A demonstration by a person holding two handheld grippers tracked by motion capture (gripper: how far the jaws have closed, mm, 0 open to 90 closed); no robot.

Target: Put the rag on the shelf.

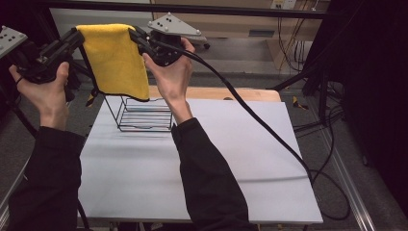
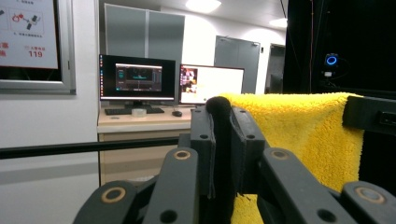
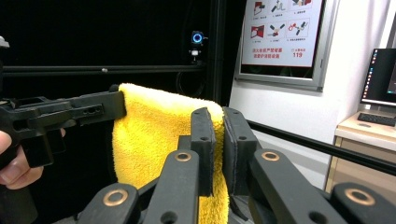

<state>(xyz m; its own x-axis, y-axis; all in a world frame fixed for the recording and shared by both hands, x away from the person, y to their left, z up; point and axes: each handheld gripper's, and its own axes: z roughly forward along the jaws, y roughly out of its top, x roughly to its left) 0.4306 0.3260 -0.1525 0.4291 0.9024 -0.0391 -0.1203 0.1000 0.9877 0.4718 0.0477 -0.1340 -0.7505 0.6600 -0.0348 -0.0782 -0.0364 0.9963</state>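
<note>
So there's one yellow towel [image 1: 115,57] in play, two grippers and one wire rack, that's the whole count. The towel sits in the upper left of the high view, stretched by its top edge between the left gripper [image 1: 77,36] and the right gripper [image 1: 137,38], and the rest hangs straight down like a flag. The left gripper is clamped on the towel's left top corner; in the left gripper view you can see its jaws squeezed together on a dark-edged fold, with the fluffy yellow spreading off to the right of the frame. The right gripper is pinched tight on the other top corner, and in the right gripper view the yellow cloth runs from between its jaws toward the left of the frame. The towel's bottom edge hangs just above the black wire rack [image 1: 144,115], which stands at the far left part of the white table [image 1: 202,168]; I can't tell whether the hem brushes the rack's top wire. Loads of open room otherwise: the middle, right side and near edge of the table are bare. One black cable [image 1: 250,115] trails from the right gripper across the table's right half and off its right edge.
</note>
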